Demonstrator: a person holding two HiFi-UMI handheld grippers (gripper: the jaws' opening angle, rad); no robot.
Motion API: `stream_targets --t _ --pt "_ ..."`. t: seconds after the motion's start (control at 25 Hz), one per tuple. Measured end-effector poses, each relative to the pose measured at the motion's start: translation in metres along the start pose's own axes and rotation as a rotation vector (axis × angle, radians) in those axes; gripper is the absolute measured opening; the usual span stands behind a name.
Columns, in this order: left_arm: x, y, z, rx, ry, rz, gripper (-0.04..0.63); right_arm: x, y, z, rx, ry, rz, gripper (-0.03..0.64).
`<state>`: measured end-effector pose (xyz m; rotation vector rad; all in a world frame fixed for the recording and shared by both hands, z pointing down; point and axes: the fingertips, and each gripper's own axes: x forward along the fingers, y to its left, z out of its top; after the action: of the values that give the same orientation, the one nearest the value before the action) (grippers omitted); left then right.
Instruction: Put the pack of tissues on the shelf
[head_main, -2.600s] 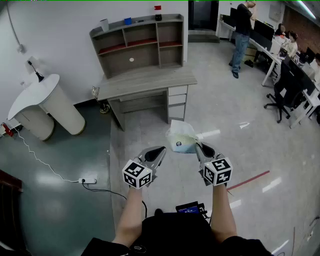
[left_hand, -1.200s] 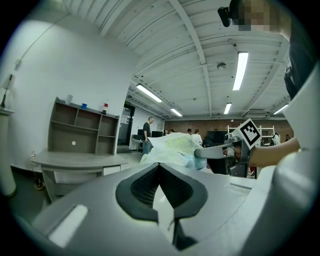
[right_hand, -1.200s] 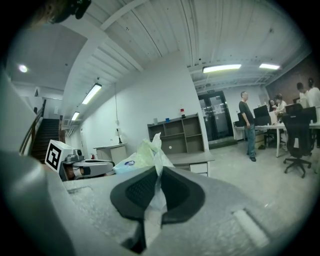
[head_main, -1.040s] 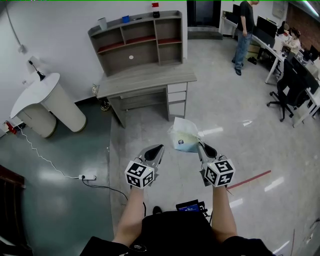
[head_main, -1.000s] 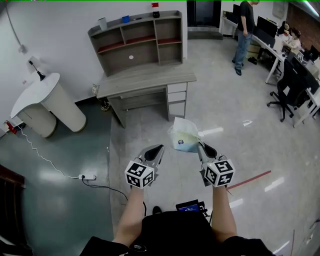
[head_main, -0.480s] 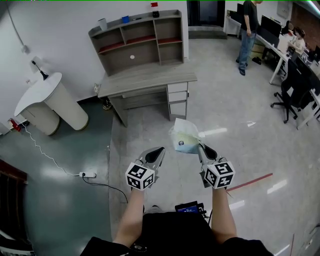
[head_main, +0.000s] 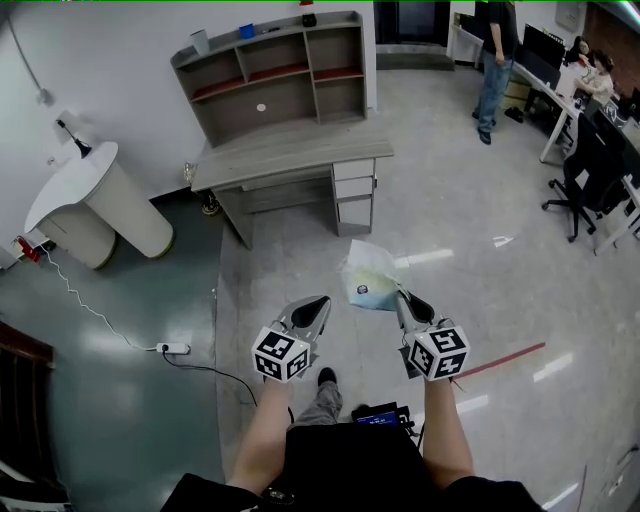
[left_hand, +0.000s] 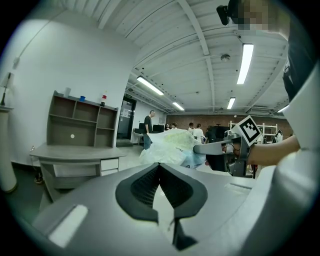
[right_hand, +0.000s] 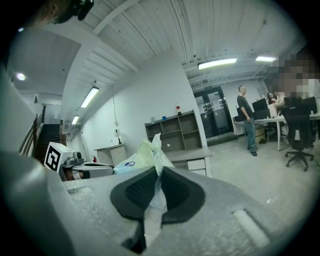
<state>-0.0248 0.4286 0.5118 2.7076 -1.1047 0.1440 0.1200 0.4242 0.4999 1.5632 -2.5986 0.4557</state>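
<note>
One pack of tissues (head_main: 368, 277) is carried in the air, well apart from the shelf (head_main: 275, 75) above the desk (head_main: 290, 160). It is pinched by a fold of wrapper in the closed right gripper (head_main: 398, 292). The left gripper (head_main: 322, 300) is shut, with nothing in it. Since only thin wrapper is gripped, the pack is best carried steadily and set fully inside a compartment before release. How much wrapper is caught cannot be made out. The small things on the shelf's top cannot be identified.

One desk (head_main: 290, 160); one shelf (head_main: 270, 85) atop it; one pack of tissues (head_main: 367, 278) before it; two grippers: left gripper (head_main: 318, 304), right gripper (head_main: 401, 297); one white stand (head_main: 95, 200) to its left.
</note>
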Motion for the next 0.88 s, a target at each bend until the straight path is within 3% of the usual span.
stream_targets --t 0.88 --pt "0.07 0.131 0.034 -0.012 -0.018 -0.1 -0.008 0.134 -0.013 0.039 -0.037 0.017 -0.081 0.018"
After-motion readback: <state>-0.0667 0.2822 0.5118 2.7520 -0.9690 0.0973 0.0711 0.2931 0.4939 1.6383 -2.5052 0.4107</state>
